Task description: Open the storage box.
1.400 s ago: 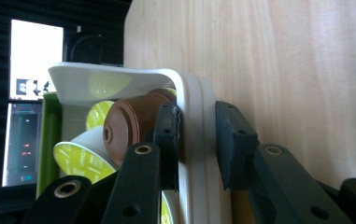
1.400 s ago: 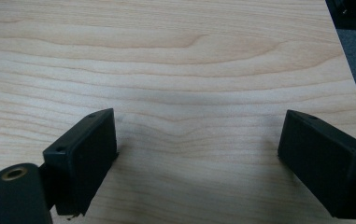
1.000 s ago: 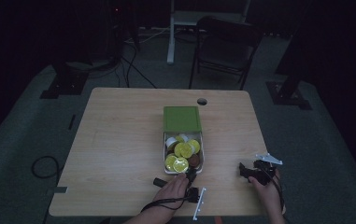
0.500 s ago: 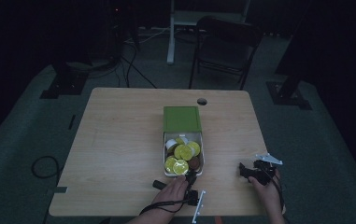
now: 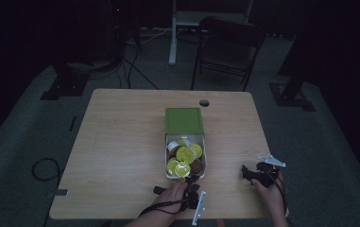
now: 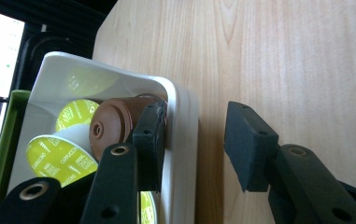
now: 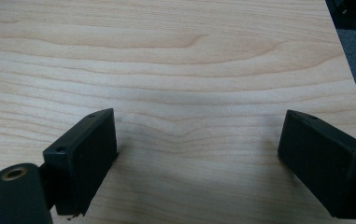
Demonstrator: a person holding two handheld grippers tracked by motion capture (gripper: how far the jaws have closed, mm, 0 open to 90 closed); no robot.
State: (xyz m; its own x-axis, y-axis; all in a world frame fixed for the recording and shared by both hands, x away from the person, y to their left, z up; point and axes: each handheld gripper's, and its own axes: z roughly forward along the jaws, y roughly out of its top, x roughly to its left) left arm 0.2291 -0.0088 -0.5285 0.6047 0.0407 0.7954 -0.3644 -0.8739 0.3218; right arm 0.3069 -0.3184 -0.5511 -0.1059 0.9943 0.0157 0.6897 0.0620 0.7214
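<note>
— What's the left gripper (image 6: 196,140) up to?

— Its jaws have just been opening. They now stand apart astride the near wall of the white tray (image 6: 185,121): one jaw inside, just beside a brown capsule (image 6: 112,123), the other outside over bare wood. Nothing is clamped; the outer pad is clear of the wall.

— And that brown capsule?

— It lies in the tray's near corner, tipped on its side, next to the yellow-lidded capsules (image 6: 61,156). Whether the inner pad touches it I cannot tell.

— Further out?

— From the high view, the left gripper (image 5: 190,182) sits at the tray's (image 5: 204,158) near end, and the tray's green lid (image 5: 183,120) lies on the far side of it, near the middle of the worktop (image 5: 116,142).

— The right gripper?

— The right gripper (image 5: 253,173) rests well off to the side near the worktop's edge, jaws spread wide with only wood between them (image 7: 196,154).
</note>
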